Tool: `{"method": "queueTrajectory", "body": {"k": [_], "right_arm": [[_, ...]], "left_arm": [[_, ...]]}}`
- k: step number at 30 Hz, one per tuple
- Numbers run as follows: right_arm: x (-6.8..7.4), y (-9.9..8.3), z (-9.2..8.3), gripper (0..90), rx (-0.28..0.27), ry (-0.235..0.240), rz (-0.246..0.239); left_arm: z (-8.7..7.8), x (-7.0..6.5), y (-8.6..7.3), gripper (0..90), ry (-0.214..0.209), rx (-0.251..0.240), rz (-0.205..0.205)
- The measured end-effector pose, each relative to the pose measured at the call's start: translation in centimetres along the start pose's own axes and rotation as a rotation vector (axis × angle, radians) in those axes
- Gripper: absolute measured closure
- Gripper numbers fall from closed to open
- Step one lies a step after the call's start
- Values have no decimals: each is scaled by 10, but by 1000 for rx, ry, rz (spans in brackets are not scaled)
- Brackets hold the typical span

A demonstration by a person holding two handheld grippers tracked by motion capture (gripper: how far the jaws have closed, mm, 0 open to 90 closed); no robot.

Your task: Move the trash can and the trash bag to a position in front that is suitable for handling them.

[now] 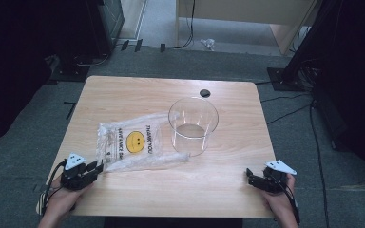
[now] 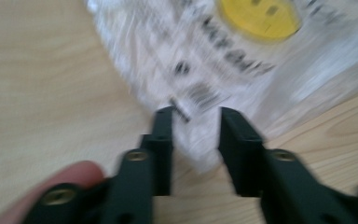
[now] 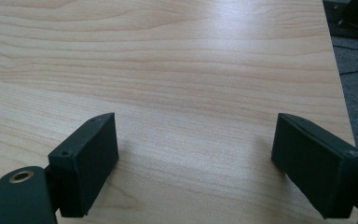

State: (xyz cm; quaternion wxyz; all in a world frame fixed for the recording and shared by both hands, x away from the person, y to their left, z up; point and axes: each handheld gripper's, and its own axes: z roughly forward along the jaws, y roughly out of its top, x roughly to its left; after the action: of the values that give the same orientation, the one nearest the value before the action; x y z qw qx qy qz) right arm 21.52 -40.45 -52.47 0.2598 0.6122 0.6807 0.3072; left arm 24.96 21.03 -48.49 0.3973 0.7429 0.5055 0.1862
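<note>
The plastic bag (image 1: 130,142) lay flat on the bench (image 1: 218,185), just beside the clear container (image 1: 193,125). The left gripper (image 2: 196,116) had its jaws part-spread over the bag's near corner, not yet pinching. A good grasp would likely need a deeper bite on that thin film. The right gripper (image 3: 196,140) rested with jaws spread wide.

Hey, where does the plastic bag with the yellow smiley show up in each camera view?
High view: the plastic bag lies left of centre on the table, beside the clear container, its near corner at the left gripper.
Left gripper view: the bag fills the upper middle and right, blurred, one corner between the open jaws.
Right gripper view: bare tabletop between the right gripper jaws.
Shared landmark: the yellow smiley face, top right in the left gripper view.
</note>
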Motion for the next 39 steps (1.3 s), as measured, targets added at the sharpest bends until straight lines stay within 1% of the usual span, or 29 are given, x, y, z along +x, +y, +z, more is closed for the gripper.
{"method": "queueTrajectory", "body": {"k": [1,2,3,4,5,6,7,8,9,10,11,13,15,16,17,18,19,21,22,25,28,29,30,32,33,34,35,36,39], "right_arm": [[0,0,0,141,0,0,0],[0,0,0,141,0,0,0],[0,0,0,141,0,0,0],[0,0,0,141,0,0,0],[0,0,0,141,0,0,0],[0,0,0,141,0,0,0],[0,0,0,141,0,0,0],[0,0,0,141,0,0,0],[0,0,0,141,0,0,0],[0,0,0,141,0,0,0],[0,0,0,141,0,0,0],[0,0,0,142,1,0,-1],[0,0,0,142,0,0,1],[0,0,0,142,0,0,1],[0,0,0,141,0,1,1],[0,0,0,142,-1,1,2],[0,0,0,142,-1,1,2],[0,0,0,143,-1,1,3],[0,0,0,145,-2,2,3],[0,0,0,145,-1,1,1],[0,0,0,145,-1,1,2],[0,0,0,145,-1,1,-1],[0,0,0,145,-1,1,-1],[0,0,0,145,-1,1,0],[0,0,0,145,-1,1,0],[0,0,0,145,-1,1,-1],[0,0,0,145,-1,1,-1],[0,0,0,145,-1,1,-1],[0,0,0,145,-1,1,0]], "left_arm": [[0,0,0,520,0,0,0],[-4,1,7,520,-3,-41,2],[-8,1,21,465,12,-112,32],[-7,0,28,454,14,-134,61],[-7,0,28,446,14,-134,61],[-3,-2,33,446,5,-150,94],[14,-8,41,430,-21,-150,170],[14,-8,41,428,-21,-150,170],[36,-14,43,427,-24,-119,250],[36,-14,43,422,-24,-119,250],[56,-20,42,415,-39,-105,312],[64,-22,42,400,-55,-102,324],[80,-25,39,379,-94,-92,352],[80,-25,39,375,-94,-92,352],[84,-25,38,375,-117,-81,344],[89,-24,35,367,-156,-46,329],[89,-24,35,381,-156,-46,329],[92,-24,29,389,-166,12,353],[92,-21,28,392,-184,69,312],[88,-18,26,390,-165,68,300],[82,-11,22,392,-117,58,254],[77,-1,20,401,-64,55,215],[77,-1,20,402,-64,55,215],[70,17,17,401,45,45,126],[70,17,17,401,45,45,126],[65,28,16,402,146,35,36],[65,28,16,401,146,35,36],[62,35,15,401,222,19,-52],[60,34,13,401,298,-1,-151]]}}
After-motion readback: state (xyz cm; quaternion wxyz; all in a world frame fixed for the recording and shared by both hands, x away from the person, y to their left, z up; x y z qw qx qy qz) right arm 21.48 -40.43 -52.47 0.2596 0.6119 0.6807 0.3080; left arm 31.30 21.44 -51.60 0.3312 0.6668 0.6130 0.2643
